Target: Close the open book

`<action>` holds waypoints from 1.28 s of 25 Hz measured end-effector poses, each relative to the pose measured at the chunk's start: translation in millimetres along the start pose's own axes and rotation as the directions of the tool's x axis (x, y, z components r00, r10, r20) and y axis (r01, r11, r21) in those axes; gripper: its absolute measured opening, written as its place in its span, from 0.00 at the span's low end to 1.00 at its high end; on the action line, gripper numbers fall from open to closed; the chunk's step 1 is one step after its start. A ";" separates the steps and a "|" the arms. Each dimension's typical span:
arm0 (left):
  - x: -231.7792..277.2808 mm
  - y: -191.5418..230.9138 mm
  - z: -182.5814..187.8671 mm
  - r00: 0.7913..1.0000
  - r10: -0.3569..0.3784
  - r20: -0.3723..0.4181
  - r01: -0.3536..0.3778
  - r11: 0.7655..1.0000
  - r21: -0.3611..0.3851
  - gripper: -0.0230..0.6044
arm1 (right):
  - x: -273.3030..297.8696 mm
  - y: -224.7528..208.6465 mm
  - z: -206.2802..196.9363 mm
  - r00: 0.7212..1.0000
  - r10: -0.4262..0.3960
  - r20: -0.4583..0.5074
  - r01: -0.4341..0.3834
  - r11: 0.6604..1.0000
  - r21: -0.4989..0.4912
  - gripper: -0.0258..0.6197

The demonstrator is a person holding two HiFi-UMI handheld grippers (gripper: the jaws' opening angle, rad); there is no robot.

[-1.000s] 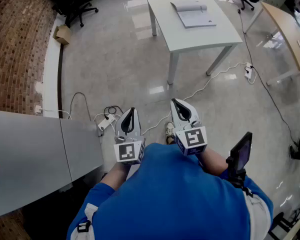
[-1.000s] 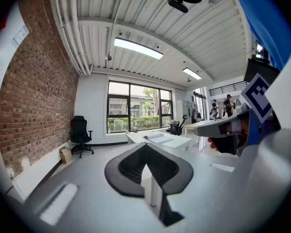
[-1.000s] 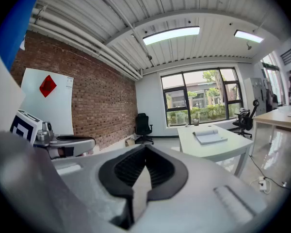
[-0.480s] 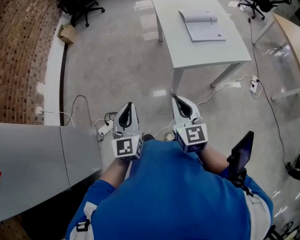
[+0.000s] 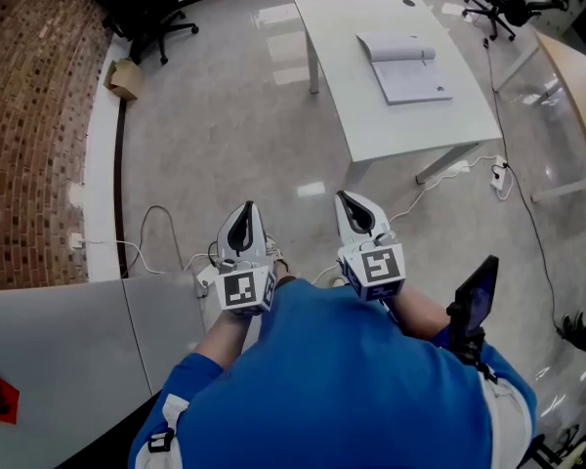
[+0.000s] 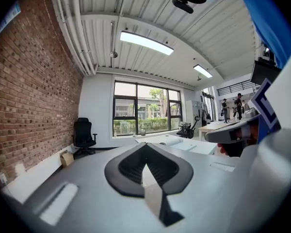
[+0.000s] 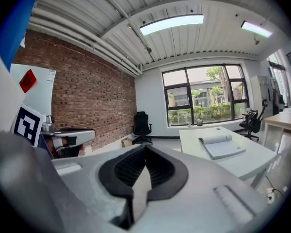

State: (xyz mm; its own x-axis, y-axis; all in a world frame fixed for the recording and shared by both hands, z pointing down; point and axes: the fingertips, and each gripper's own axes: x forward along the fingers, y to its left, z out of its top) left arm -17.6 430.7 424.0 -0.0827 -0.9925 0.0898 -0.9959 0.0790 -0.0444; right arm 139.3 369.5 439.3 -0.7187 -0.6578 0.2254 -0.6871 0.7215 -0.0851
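Left gripper and right gripper are both up close in front, jaws closed and empty. The open book lies well off on the white surface. I'd get square to it first, then reach for the cover.

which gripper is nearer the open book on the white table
Right. In the head view the right gripper is over the floor, short of the white table, below-left of the open book; the left gripper is beside it, farther left, so farther away.
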 end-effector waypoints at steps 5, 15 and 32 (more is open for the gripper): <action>52.7 60.8 9.1 0.999 -0.050 0.015 0.050 0.999 -0.013 0.05 | 70.7 16.1 23.9 0.999 -0.043 -0.001 0.043 0.999 -0.009 0.04; 125.7 192.7 17.5 0.993 -0.118 0.023 0.118 0.992 -0.040 0.05 | 201.4 71.1 57.5 0.993 -0.117 -0.016 0.117 0.993 -0.001 0.04; 232.4 269.2 17.0 0.982 -0.189 0.017 0.190 0.980 -0.052 0.05 | 319.6 62.7 80.3 0.979 -0.202 -0.023 0.203 0.978 0.036 0.04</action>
State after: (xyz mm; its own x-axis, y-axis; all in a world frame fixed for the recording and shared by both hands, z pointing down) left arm -304.3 219.7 416.0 0.1077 -0.9909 0.0802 -0.9940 -0.1060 0.0250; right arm -142.1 187.2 428.0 -0.5622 -0.7851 0.2600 -0.8221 0.5646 -0.0728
